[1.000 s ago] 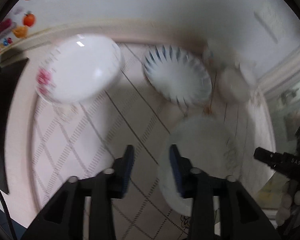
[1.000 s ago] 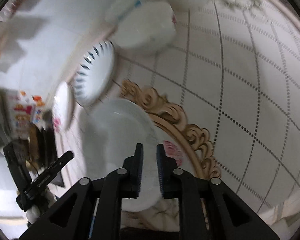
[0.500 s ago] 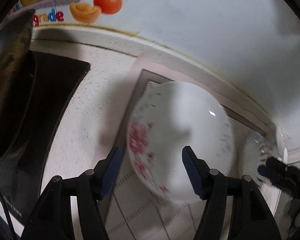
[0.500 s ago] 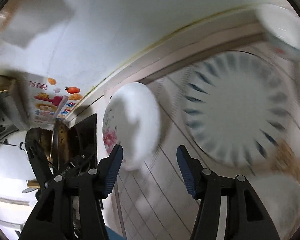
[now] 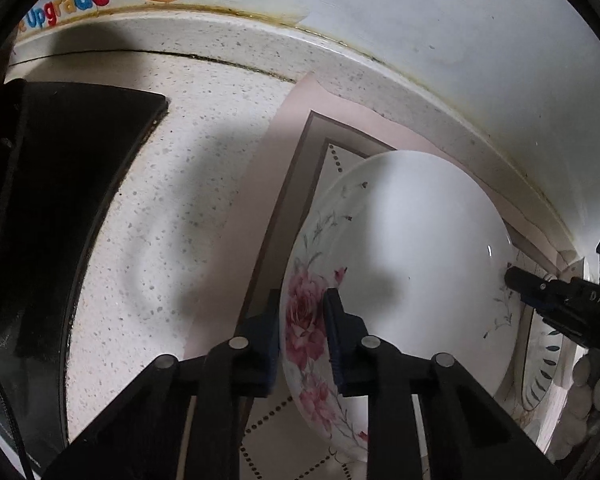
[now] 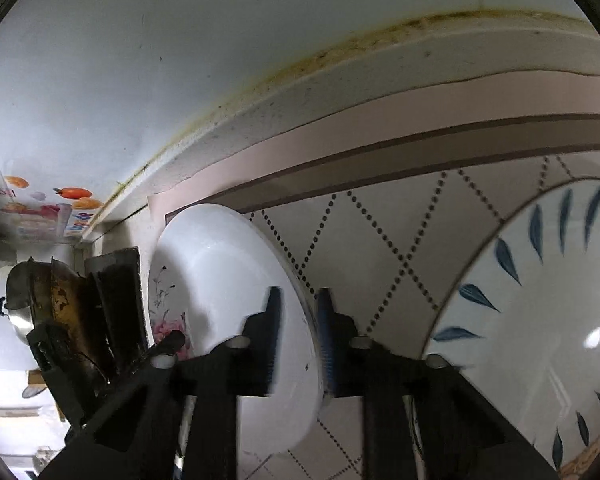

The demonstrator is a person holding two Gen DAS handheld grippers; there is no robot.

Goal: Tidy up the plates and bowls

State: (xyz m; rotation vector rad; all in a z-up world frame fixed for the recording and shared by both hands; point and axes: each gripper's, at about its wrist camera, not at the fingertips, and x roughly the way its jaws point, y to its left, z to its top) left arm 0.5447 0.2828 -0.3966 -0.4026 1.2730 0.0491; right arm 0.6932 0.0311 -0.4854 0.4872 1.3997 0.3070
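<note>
A white plate with pink roses point(image 5: 412, 264) lies on the patterned mat point(image 5: 300, 168) by the wall. My left gripper point(image 5: 302, 320) straddles its left rim, one pad under and one pad over, closed on it. In the right wrist view the same plate point(image 6: 220, 280) shows, and my right gripper point(image 6: 296, 328) has its pads on either side of the plate's right rim. The right gripper also shows at the plate's far edge in the left wrist view point(image 5: 540, 292). A white plate with blue leaf marks point(image 6: 540, 320) lies to the right.
A black stove top point(image 5: 60, 200) lies to the left on the speckled counter point(image 5: 180, 200). A dark wok and a steel pot point(image 6: 40, 300) stand beyond it. The white wall point(image 5: 420, 20) runs close behind the mat.
Both grippers have moved left from the plain plate to the rose plate. They have opened wide and then closed in around its opposite rims.
</note>
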